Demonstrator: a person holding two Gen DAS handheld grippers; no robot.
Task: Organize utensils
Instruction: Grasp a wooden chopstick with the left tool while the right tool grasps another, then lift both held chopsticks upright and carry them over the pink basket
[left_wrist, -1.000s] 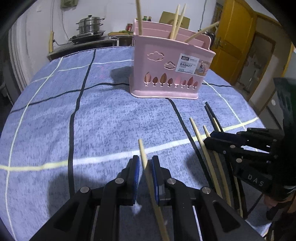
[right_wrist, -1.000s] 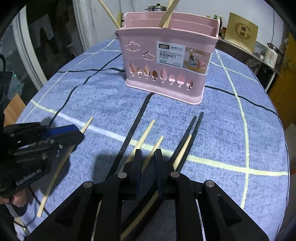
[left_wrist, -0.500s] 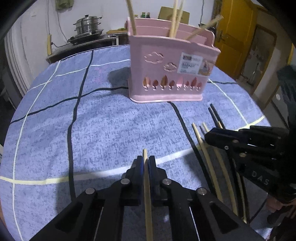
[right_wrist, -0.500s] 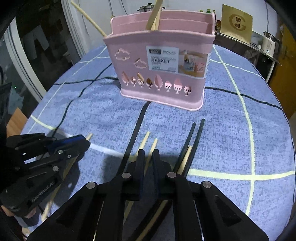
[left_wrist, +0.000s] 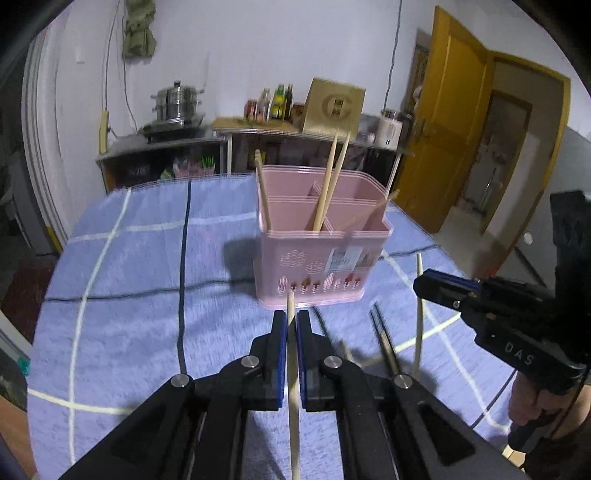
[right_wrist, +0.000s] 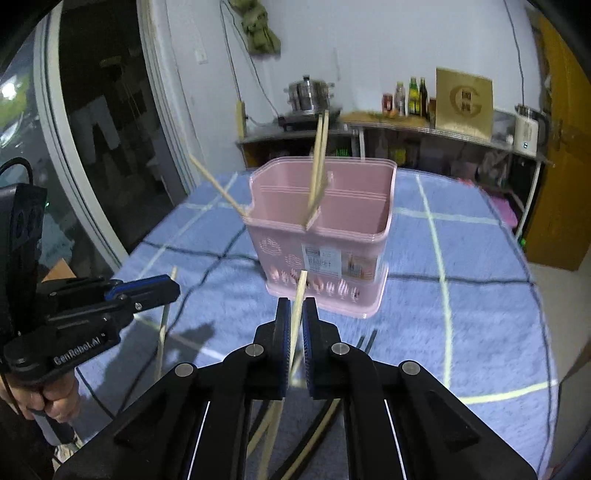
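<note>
A pink utensil basket (left_wrist: 321, 258) stands on the blue checked tablecloth and holds several wooden chopsticks; it also shows in the right wrist view (right_wrist: 325, 236). My left gripper (left_wrist: 291, 325) is shut on a wooden chopstick (left_wrist: 293, 387), lifted above the table just short of the basket. My right gripper (right_wrist: 295, 314) is shut on another wooden chopstick (right_wrist: 297, 306), also lifted, to the right of the left one. Each gripper shows in the other's view: the right (left_wrist: 424, 284), the left (right_wrist: 170, 291).
Black and wooden chopsticks (left_wrist: 384, 336) lie on the cloth (left_wrist: 147, 295) between the grippers; they also show in the right wrist view (right_wrist: 365, 339). Behind the table are a counter with a steel pot (left_wrist: 177, 103), bottles, a kettle, and a yellow door (left_wrist: 443, 147).
Both grippers have risen off the table, each lifting its chopstick, and now look down into the basket from higher up.
</note>
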